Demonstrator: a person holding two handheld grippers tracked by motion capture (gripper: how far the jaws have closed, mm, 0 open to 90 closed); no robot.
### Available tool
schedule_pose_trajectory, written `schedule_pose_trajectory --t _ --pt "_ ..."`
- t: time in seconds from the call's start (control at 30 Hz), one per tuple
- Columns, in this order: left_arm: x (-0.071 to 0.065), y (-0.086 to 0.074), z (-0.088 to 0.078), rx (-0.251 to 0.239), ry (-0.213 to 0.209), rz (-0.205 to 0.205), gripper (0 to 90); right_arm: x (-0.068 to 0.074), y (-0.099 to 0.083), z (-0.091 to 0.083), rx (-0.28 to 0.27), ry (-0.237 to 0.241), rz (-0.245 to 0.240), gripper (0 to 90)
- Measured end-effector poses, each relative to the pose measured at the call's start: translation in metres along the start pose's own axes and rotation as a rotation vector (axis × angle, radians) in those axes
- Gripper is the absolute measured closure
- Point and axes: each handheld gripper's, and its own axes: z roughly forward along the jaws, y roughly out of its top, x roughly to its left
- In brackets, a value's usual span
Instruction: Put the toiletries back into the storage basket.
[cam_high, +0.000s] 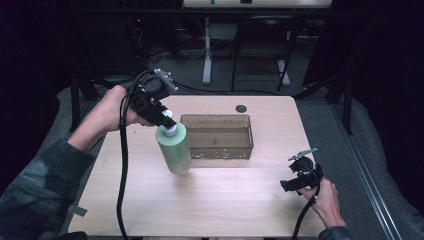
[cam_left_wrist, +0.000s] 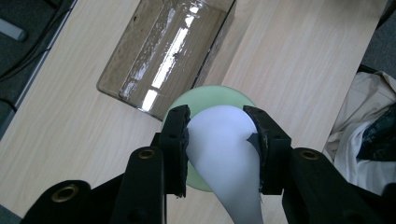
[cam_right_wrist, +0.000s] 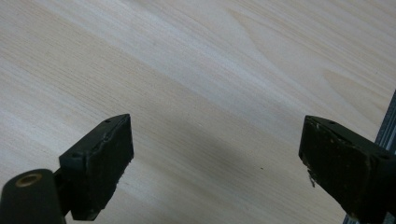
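Note:
A pale green bottle (cam_high: 175, 149) with a white pump top (cam_left_wrist: 224, 144) hangs tilted just left of a clear brownish bin (cam_high: 218, 136), its base low over the table. My left gripper (cam_high: 165, 118) is shut on the white top; in the left gripper view both pads clamp its sides, with the green body (cam_left_wrist: 205, 95) showing beyond. The bin (cam_left_wrist: 163, 51) lies ahead of the jaws there. My right gripper (cam_high: 286, 184) rests low at the table's front right, open, with bare wood between its fingers (cam_right_wrist: 100, 163).
The light wood table (cam_high: 220, 200) has a small dark round hole cap (cam_high: 241, 108) behind the bin. Black cables trail from both grippers toward the front edge. Desk legs and chairs stand beyond the far edge. Cloth (cam_left_wrist: 364, 126) lies beside the table.

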Motion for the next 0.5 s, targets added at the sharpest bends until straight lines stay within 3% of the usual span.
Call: schedule_pose_trajectory --t 0.5 --pt "0.003 0.009 -0.011 -0.009 0.014 0.012 62.6 0.000 0.000 0.000 0.001 0.000 -0.001 9.6"
